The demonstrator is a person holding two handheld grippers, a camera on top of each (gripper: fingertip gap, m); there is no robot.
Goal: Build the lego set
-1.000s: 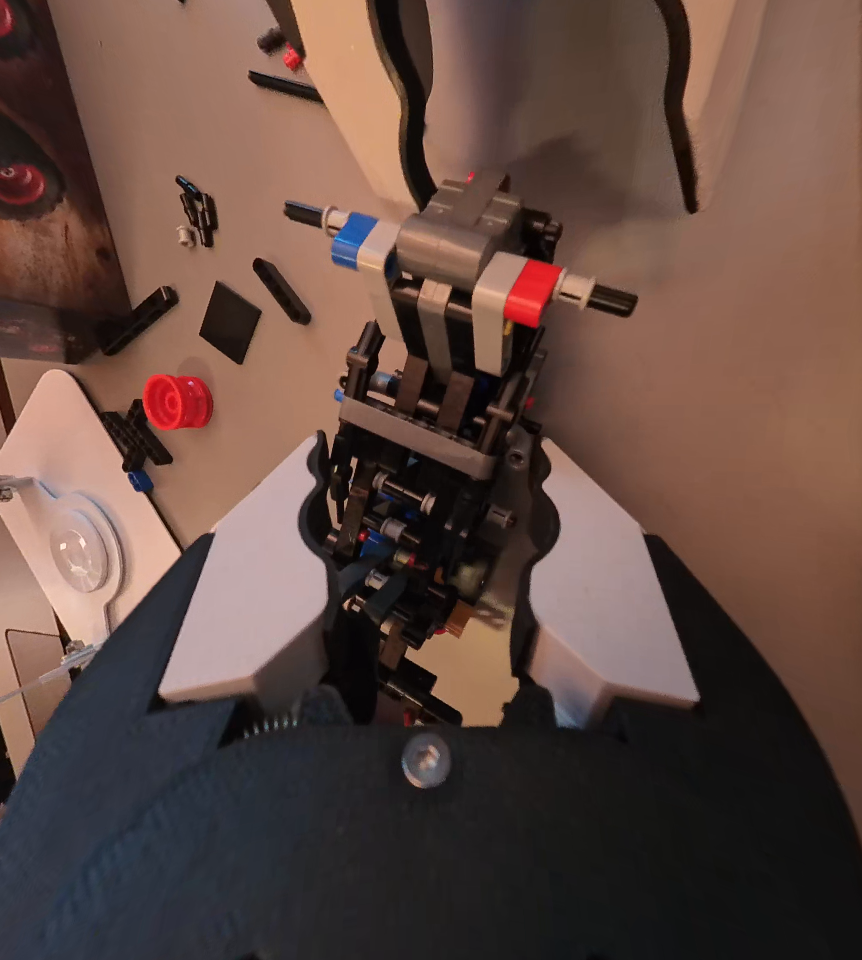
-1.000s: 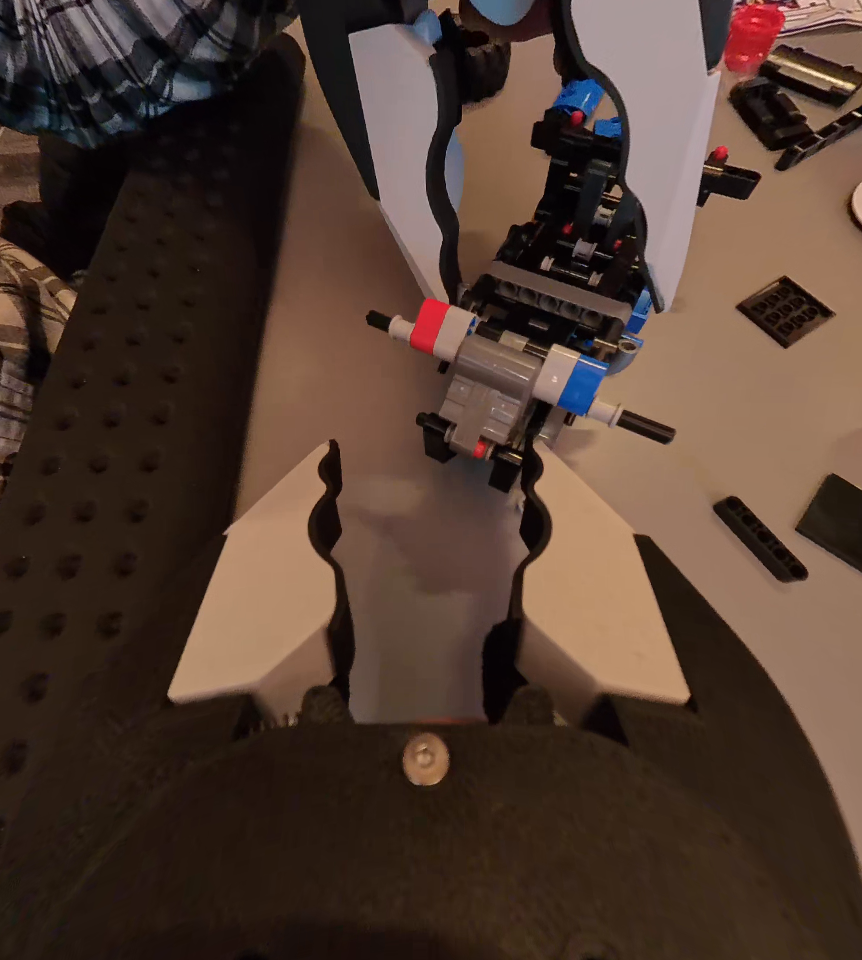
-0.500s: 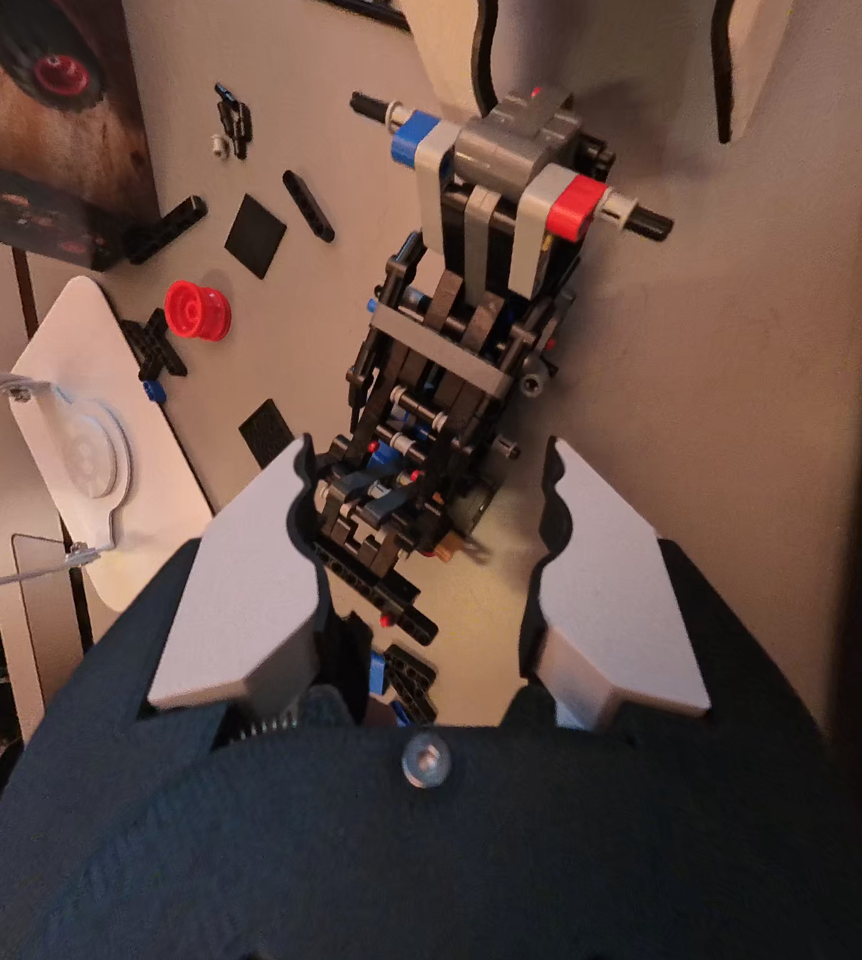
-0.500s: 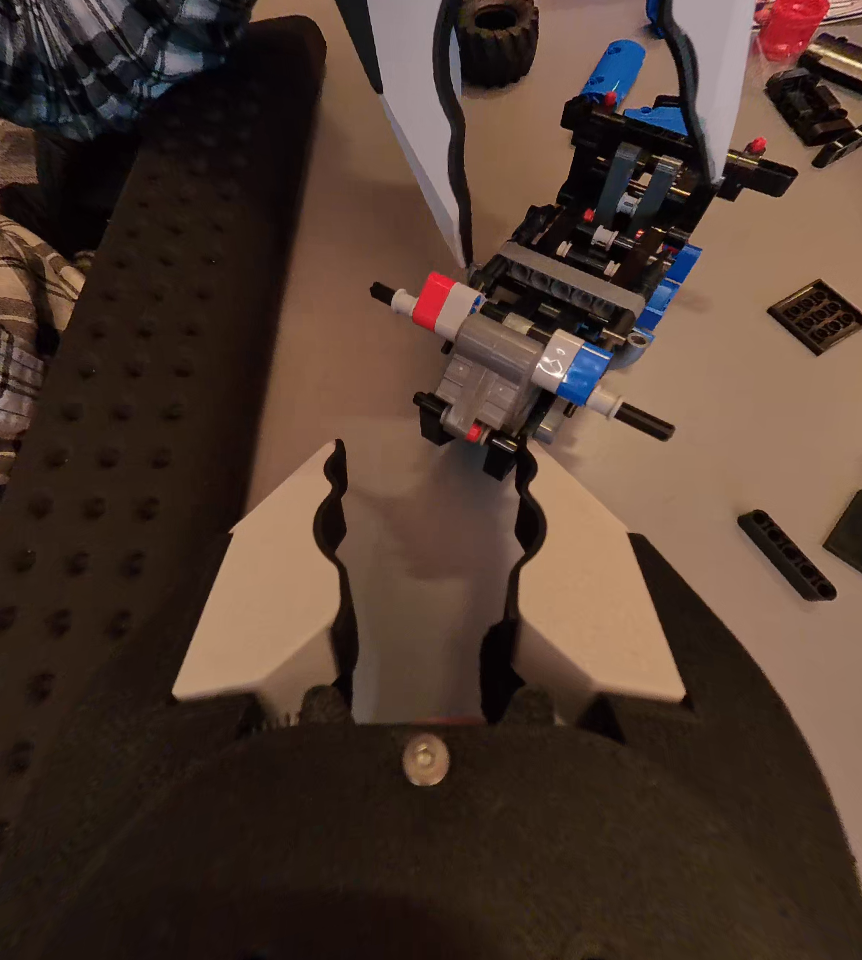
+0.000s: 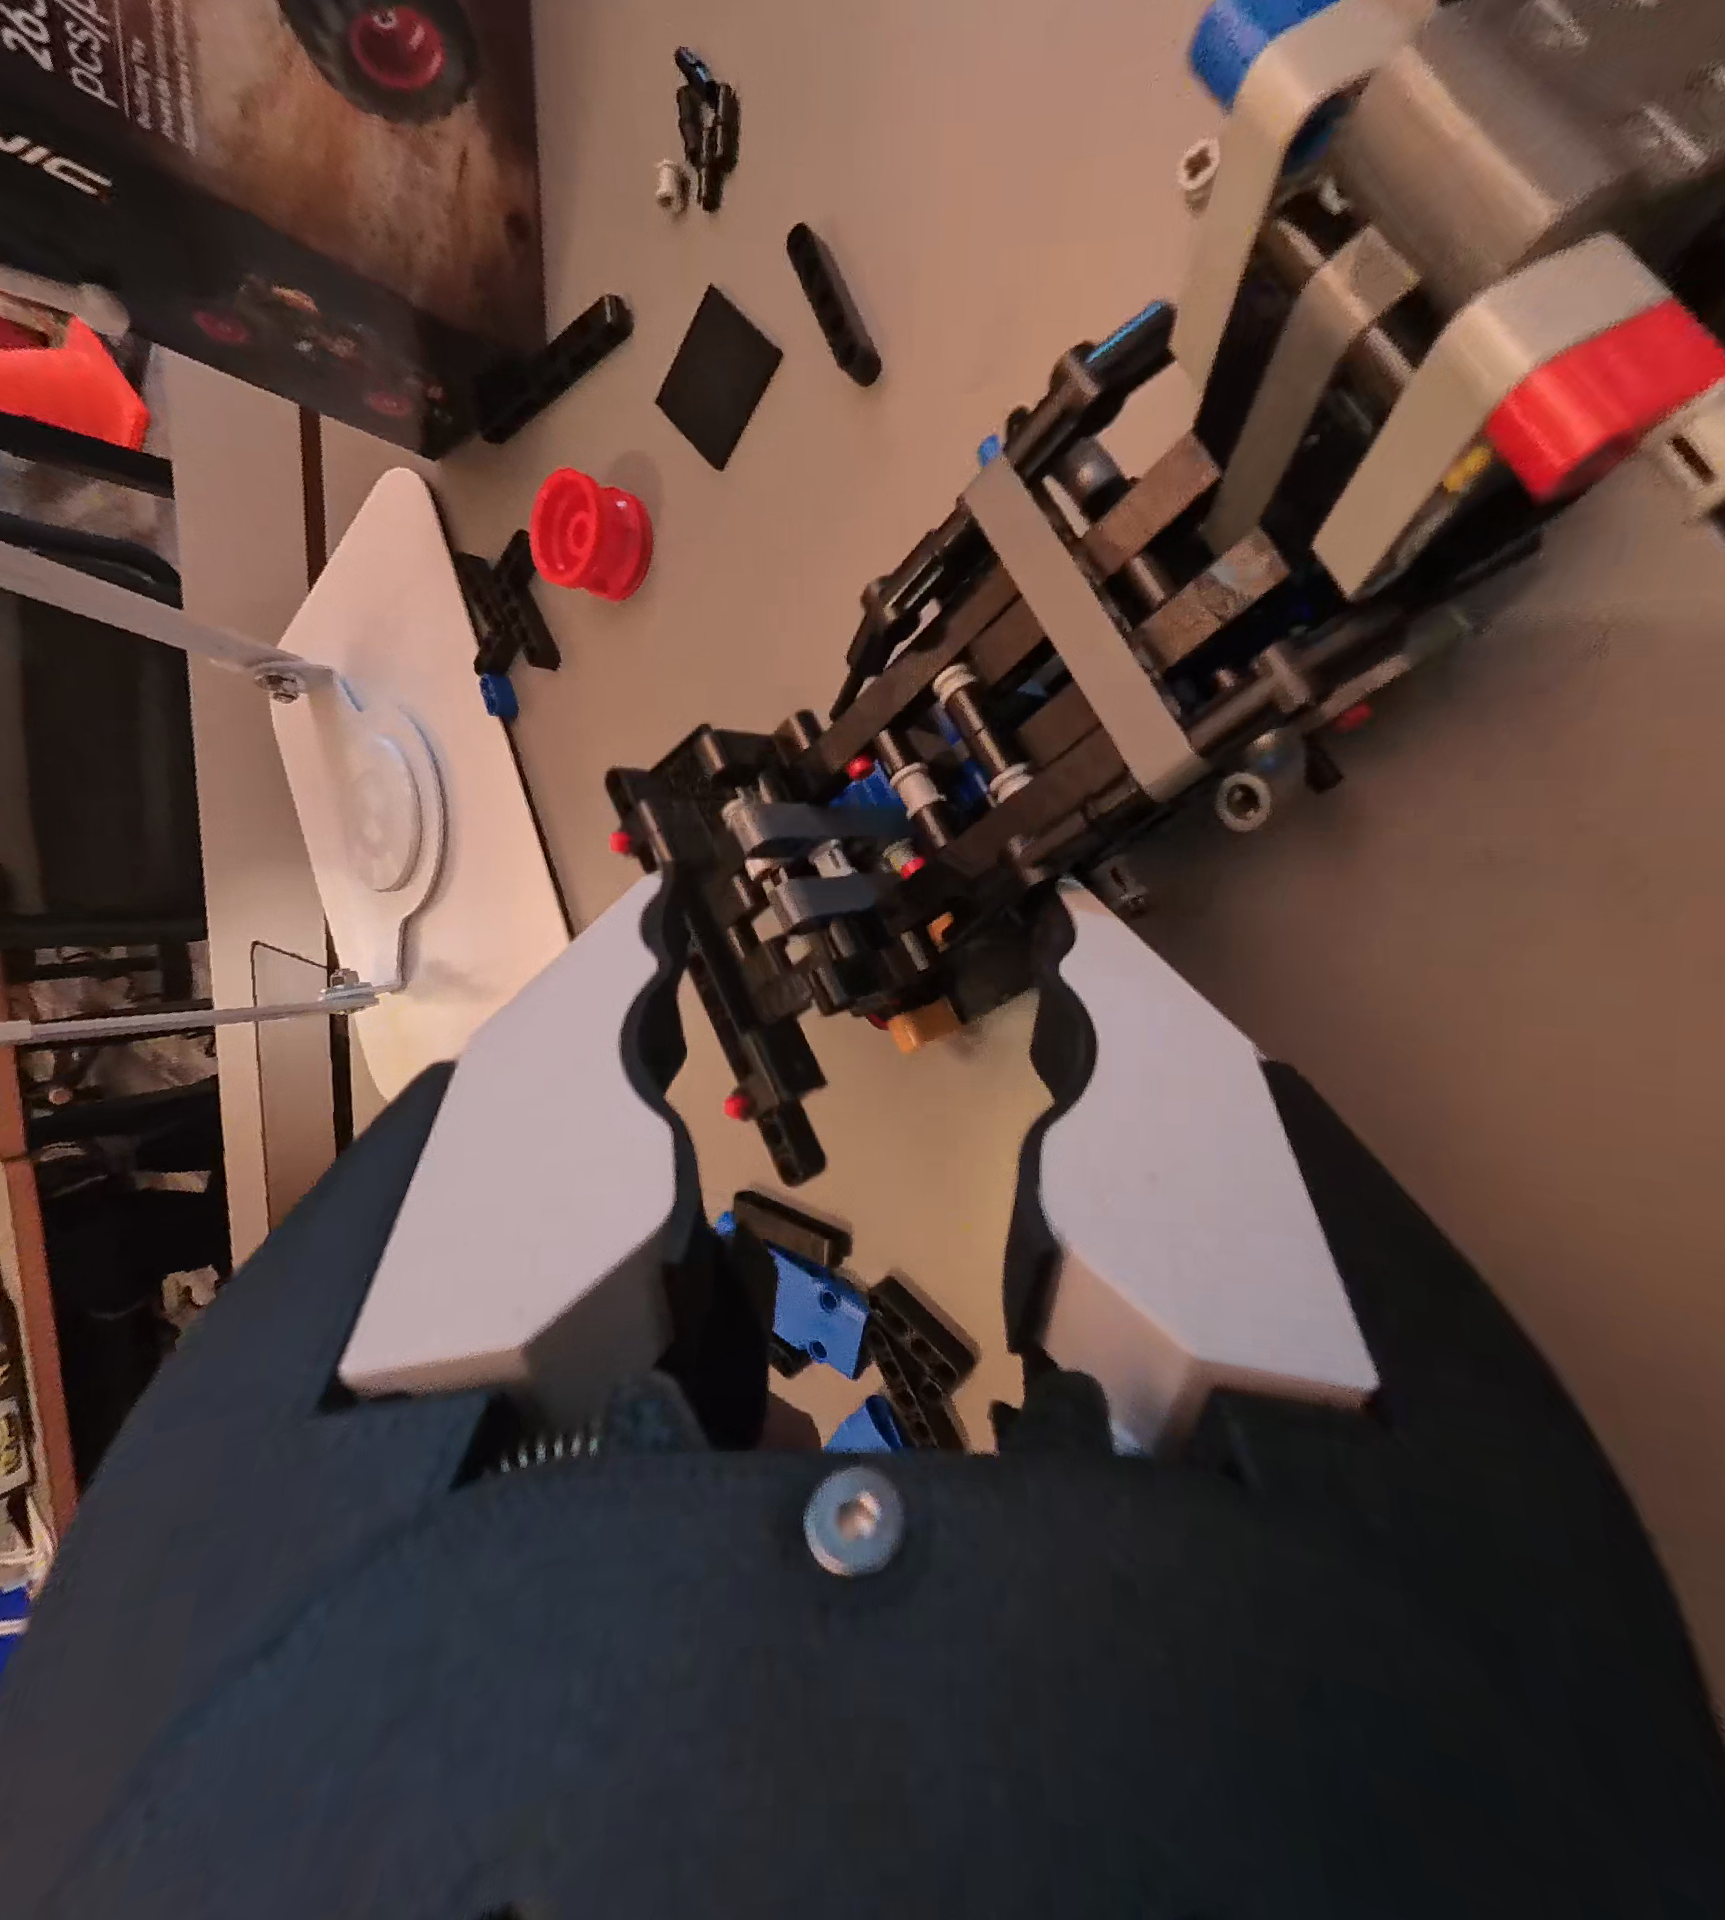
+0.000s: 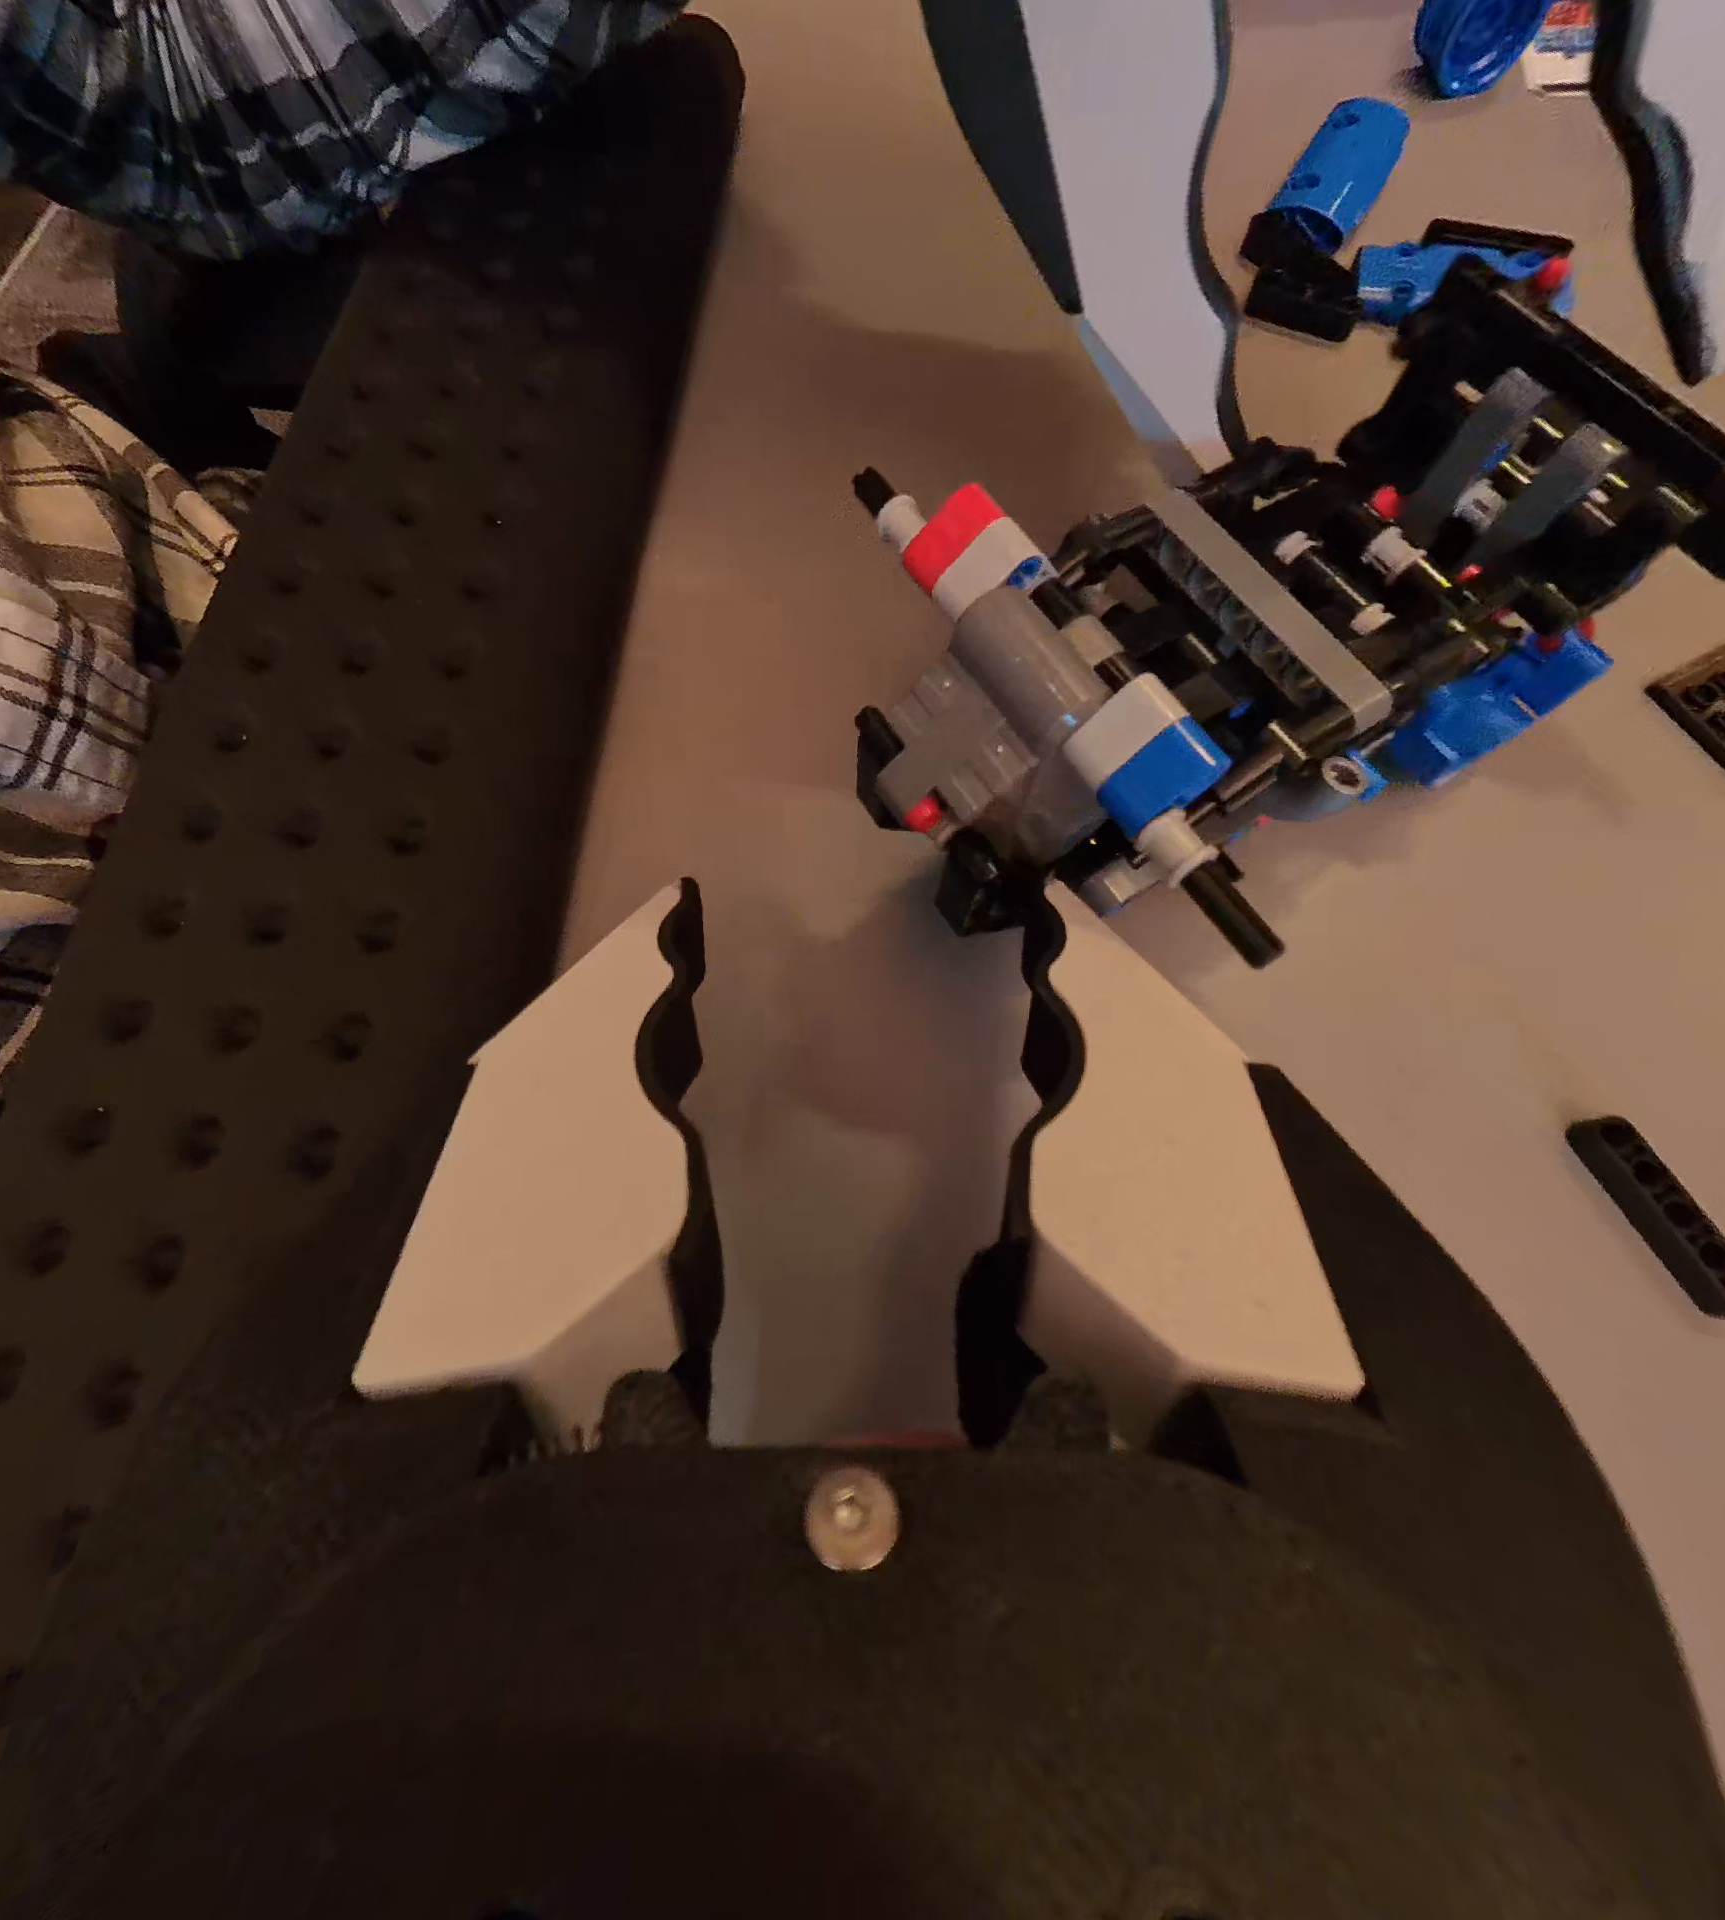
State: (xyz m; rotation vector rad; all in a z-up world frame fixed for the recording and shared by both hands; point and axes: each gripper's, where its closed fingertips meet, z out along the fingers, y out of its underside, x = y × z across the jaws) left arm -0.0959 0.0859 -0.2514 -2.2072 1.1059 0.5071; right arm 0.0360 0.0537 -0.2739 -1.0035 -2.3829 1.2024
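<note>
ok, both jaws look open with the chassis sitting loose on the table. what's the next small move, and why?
Probably close the left gripper on the rear end of the lego chassis. Its open jaws already flank that end, while the right gripper hangs open and empty, its tip at the front axle block. Nothing holds the chassis, so it needs steadying first.

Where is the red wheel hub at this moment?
In the left wrist view the red wheel hub lies on the table, upper left, beside a black cross-shaped piece and below a black square tile.
</note>
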